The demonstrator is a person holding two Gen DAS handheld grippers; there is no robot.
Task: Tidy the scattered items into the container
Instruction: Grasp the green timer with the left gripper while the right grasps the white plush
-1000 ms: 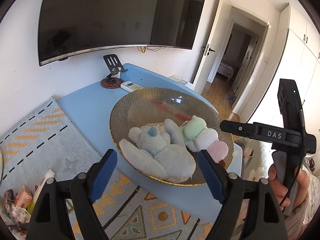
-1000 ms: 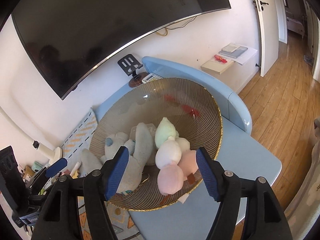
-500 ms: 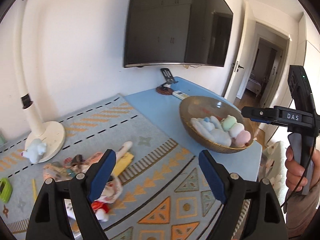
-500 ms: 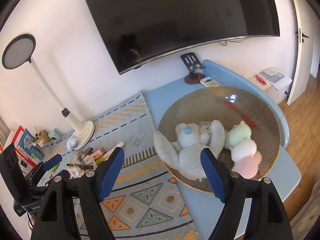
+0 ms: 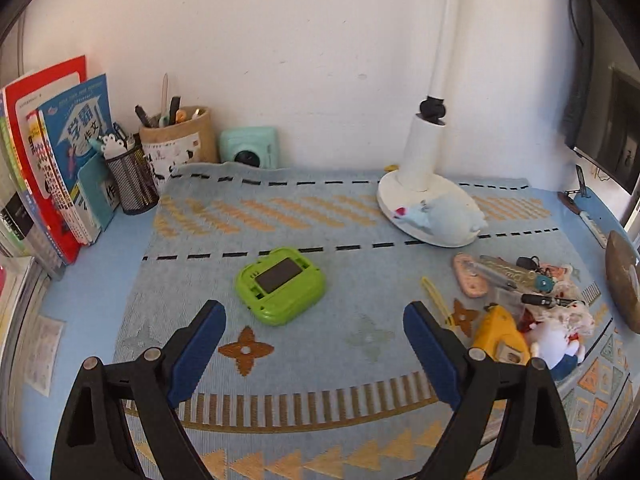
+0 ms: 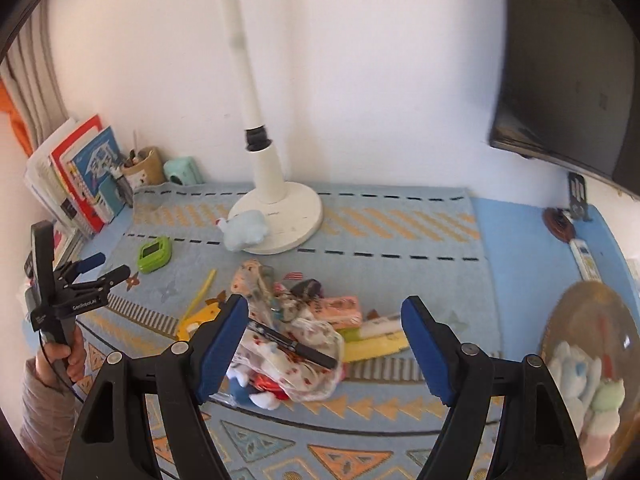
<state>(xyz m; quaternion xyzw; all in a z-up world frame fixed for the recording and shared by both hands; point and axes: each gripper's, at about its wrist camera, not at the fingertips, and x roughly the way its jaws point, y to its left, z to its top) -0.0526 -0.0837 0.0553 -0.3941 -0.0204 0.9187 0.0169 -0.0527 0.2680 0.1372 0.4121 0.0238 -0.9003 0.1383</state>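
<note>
Scattered items [image 6: 296, 332] lie heaped on the patterned mat [image 6: 400, 232], directly ahead of the right gripper [image 6: 322, 344], jaws wide and empty. The left gripper [image 5: 314, 344], also spread wide, faces a green gadget [image 5: 280, 286]. The bowl [image 6: 588, 360] sits far right.

On the blue-covered workbook [image 5: 82, 128] standing at the desk's far left edge, big white Chinese characters read "学霸" with "作文" under them. Just in front, the teal holder [image 5: 98, 196] shows a single dark "作". In the right wrist view, the left tool [image 6: 105, 271] carries white lettering on its black crossbar, something like "GenRobot.AI", small and partly blurred. Print on the pink packet [image 6: 340, 308] in the pile is too blurred to read.
</note>
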